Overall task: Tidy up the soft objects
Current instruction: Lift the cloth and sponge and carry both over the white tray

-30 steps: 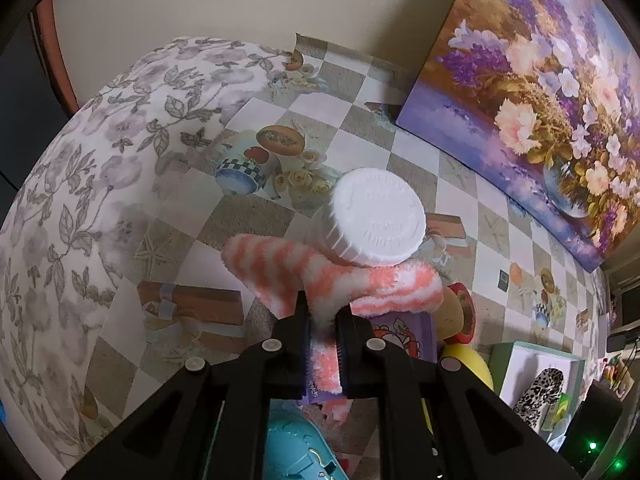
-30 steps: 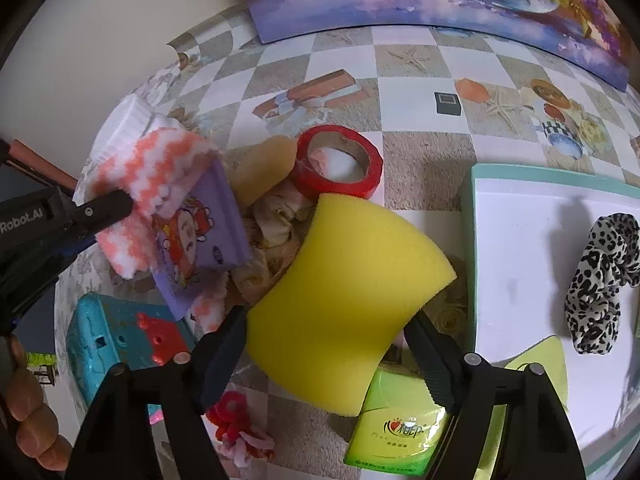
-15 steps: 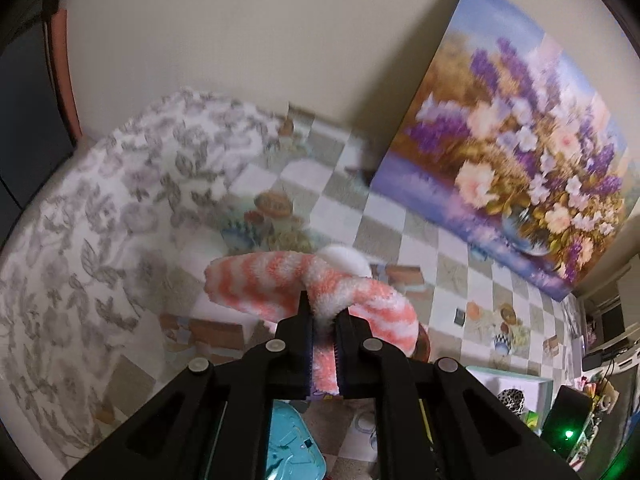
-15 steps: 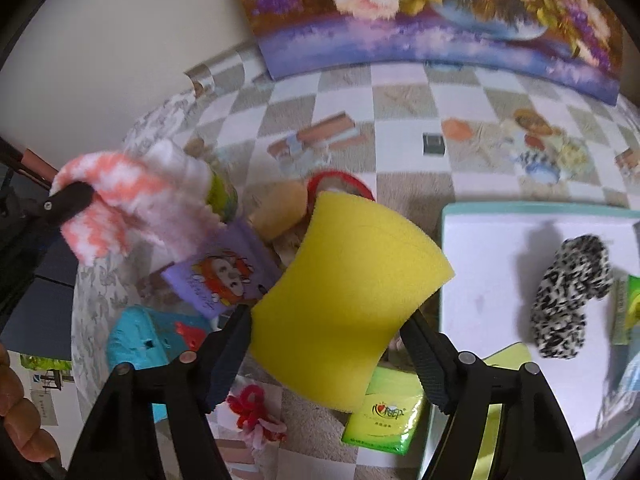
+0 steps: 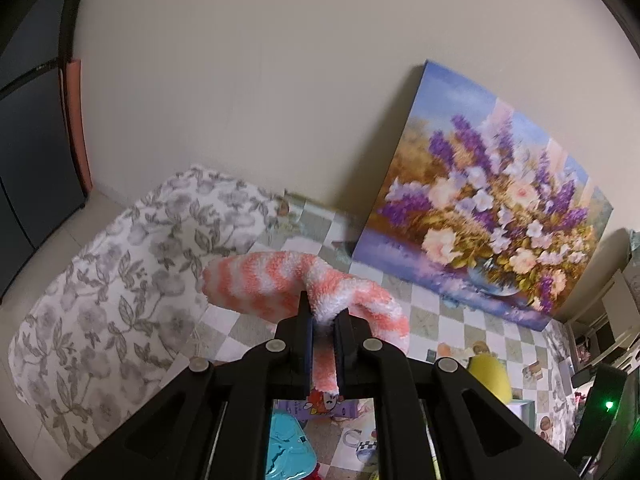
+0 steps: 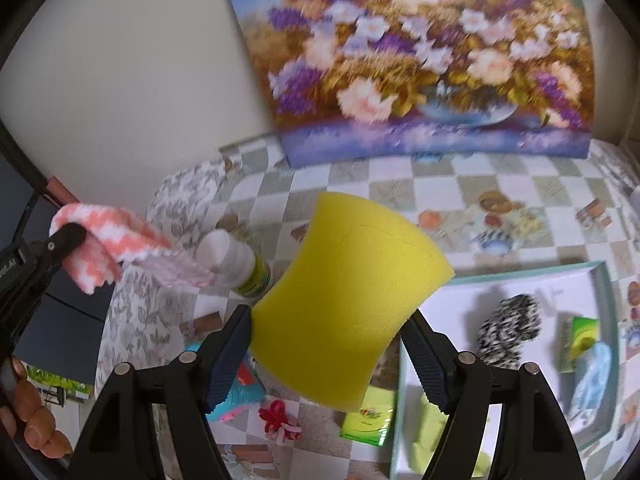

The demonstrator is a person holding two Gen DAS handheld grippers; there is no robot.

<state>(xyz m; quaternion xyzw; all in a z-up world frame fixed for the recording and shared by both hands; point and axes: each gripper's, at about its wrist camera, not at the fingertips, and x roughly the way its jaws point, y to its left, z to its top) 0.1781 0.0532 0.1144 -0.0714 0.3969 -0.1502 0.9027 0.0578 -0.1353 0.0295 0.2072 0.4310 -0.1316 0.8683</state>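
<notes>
Against the wall, upper frame: one flower painting (image 6: 420,60) is seen leaning, its lower edge on the checked tablecloth (image 6: 400,184).
Tray: one white tray with a teal rim (image 6: 606,280) is seen at lower right of the right wrist view; one leopard-print scrunchie (image 6: 508,332) lies inside it.
Sponge: one yellow sponge (image 6: 340,304), smooth, with curved sides pinched inward, is held at frame centre, above the table.
Right gripper (image 6: 326,344): the jaws are set wide and pressed on both sides of the sponge.
Sock: one fluffy sock (image 5: 288,284), striped coral and white, is draped over the fingertips at centre of the left wrist view, both ends hanging.
Left gripper (image 5: 322,320): the jaws are nearly closed, clamped on the sock's middle.
Bottle: one white-capped bottle (image 6: 236,260) is seen at centre left, behind the sock.
</notes>
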